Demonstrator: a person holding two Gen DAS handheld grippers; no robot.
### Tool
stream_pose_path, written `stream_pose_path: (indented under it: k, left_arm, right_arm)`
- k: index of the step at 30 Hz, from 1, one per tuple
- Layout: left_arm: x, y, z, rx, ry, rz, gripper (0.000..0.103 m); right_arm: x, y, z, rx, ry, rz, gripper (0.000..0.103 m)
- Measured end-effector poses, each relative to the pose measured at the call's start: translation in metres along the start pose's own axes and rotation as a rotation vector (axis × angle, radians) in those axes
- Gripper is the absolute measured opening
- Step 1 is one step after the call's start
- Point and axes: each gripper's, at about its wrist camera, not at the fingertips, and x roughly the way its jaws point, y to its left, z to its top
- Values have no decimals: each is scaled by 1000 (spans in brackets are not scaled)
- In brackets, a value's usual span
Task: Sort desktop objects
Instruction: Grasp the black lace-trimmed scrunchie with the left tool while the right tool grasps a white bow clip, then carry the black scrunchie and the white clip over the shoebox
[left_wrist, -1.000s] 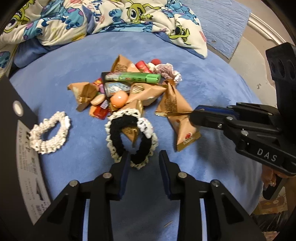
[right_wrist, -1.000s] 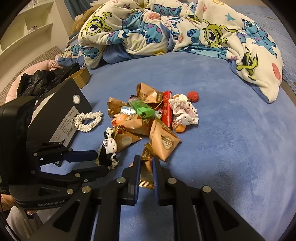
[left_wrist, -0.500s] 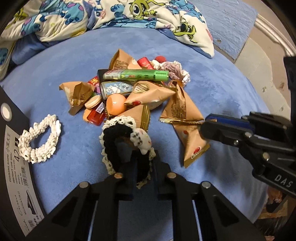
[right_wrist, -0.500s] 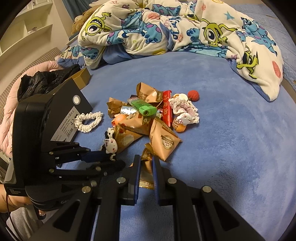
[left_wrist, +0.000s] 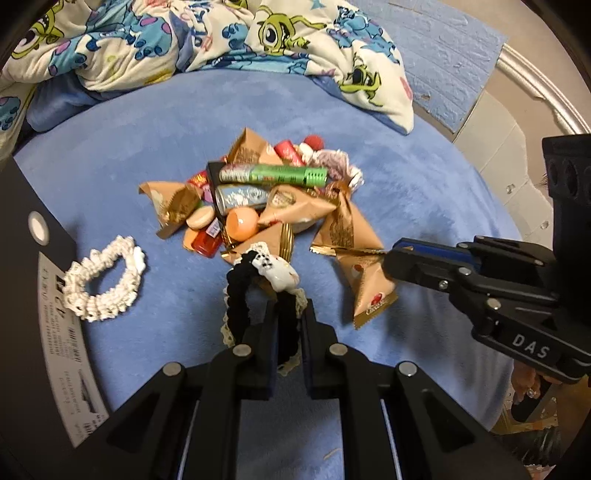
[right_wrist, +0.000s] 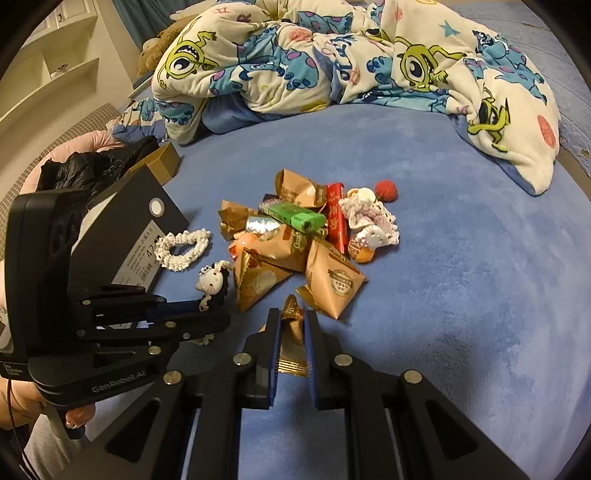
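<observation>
**Scrunchie and snack packet both gripped, pile half unpicked**

Black scrunchie (left_wrist: 258, 295) with its white charm is clamped in the left gripper (left_wrist: 287, 325), lifted at the pile's (left_wrist: 266, 199) near edge. Right gripper (right_wrist: 290, 332) is closed on a gold snack packet (right_wrist: 291, 347), also at the near edge. My read: each tool took the outermost item so nothing else drags. White scrunchie (left_wrist: 103, 284) lies apart, beside the black box (left_wrist: 33, 295), likely the hair-tie spot. Grippers sit close together; open blue bedcover (right_wrist: 461, 295) lies to the right, quilt (right_wrist: 351, 62) well behind.
</observation>
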Motion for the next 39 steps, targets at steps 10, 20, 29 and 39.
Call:
stream_pose_path:
  k: [10, 20, 29, 39]
  left_arm:
    - [-47, 0, 6, 14, -47, 0, 11]
    - [-107, 12, 9, 23, -110, 25, 11]
    - [-145, 39, -1, -9, -152, 43, 11]
    - [-178, 85, -19, -70, -183, 92, 11]
  right_arm:
    - [-24, 22, 13, -30, -30, -7, 12]
    - [-50, 56, 30, -87, -60, -24, 12]
    - [-61, 96, 47, -151, -75, -33, 12]
    - [-58, 149, 58, -230, -78, -24, 12]
